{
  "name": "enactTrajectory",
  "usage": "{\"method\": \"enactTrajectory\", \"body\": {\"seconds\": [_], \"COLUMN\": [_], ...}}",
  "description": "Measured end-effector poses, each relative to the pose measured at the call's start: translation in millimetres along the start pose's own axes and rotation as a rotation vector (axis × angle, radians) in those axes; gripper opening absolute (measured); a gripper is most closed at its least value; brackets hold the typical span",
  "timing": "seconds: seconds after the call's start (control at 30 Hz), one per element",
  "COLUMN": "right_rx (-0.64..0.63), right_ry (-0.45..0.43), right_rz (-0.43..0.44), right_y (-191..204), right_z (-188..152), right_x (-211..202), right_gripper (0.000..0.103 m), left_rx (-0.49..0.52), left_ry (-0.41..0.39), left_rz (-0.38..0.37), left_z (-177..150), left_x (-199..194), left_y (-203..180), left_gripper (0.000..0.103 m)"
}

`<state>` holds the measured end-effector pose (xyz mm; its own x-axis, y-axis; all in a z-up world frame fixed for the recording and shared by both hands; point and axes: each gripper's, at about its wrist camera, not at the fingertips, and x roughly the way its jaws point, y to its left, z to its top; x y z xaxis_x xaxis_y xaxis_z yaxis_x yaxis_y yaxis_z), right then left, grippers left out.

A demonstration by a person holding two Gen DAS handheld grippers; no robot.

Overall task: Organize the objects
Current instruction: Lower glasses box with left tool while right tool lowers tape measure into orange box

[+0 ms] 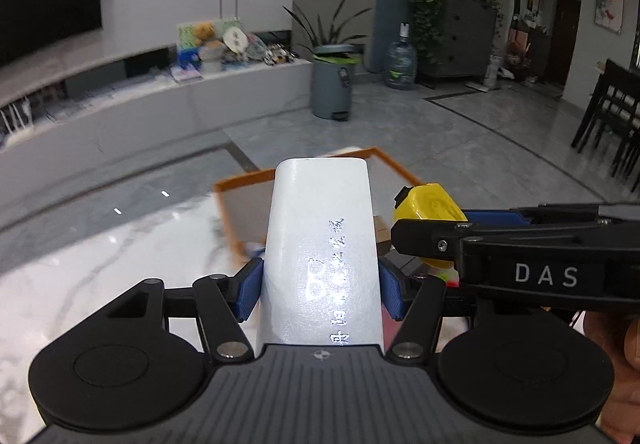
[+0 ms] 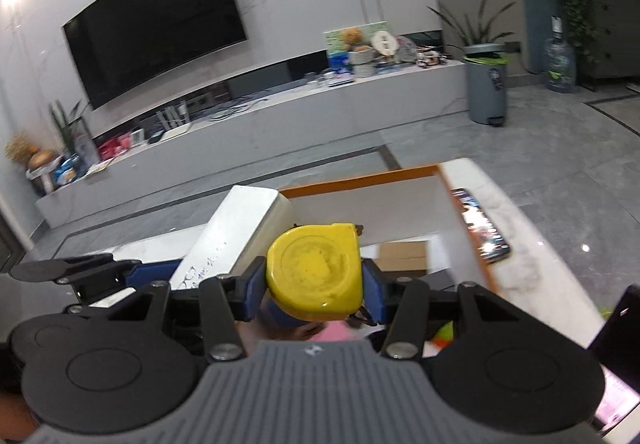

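Left wrist view: left gripper [image 1: 320,284] clamps a white box [image 1: 322,244]; beside it, right gripper [image 2: 314,280] pinches a yellow tape measure [image 2: 314,272]. Both are lifted, the orange-rimmed tray [image 1: 240,180] just ahead. Neither looks placed yet.

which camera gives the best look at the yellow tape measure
The right wrist view: the yellow tape measure sits centered, its face fully visible, clamped in the right gripper. The left wrist view shows only its top behind that gripper.
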<state>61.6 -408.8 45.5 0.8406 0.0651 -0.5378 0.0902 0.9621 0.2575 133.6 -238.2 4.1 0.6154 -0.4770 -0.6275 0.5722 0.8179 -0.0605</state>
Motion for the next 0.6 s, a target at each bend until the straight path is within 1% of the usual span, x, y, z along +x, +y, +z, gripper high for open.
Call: {"method": "enactTrajectory", "body": {"seconds": [0.13, 0.2, 0.3, 0.4, 0.5, 0.6], "right_rx": [0.033, 0.042, 0.046, 0.042, 0.034, 0.048], "right_ry": [0.017, 0.023, 0.038, 0.057, 0.081, 0.1], "right_rz": [-0.027, -0.041, -0.059, -0.078, -0.091, -0.102], "right_y": [-22, -30, -37, -42, -47, -53], "right_z": [11, 16, 20, 23, 25, 28], "right_x": [10, 16, 27, 39, 52, 64], "right_gripper": [0.052, 0.052, 0.052, 0.052, 0.052, 0.052], "left_rx": [-0.069, -0.108, -0.141, -0.182, -0.222, -0.22], "left_ry": [0.016, 0.026, 0.035, 0.061, 0.086, 0.089], "left_rz": [-0.048, -0.059, -0.051, -0.041, -0.022, -0.006], "left_z": [6, 8, 7, 6, 3, 5], "left_x": [30, 46, 64, 85, 94, 95], "left_y": [3, 4, 9, 14, 18, 19], "left_gripper": [0.069, 0.069, 0.069, 0.069, 0.069, 0.069]}}
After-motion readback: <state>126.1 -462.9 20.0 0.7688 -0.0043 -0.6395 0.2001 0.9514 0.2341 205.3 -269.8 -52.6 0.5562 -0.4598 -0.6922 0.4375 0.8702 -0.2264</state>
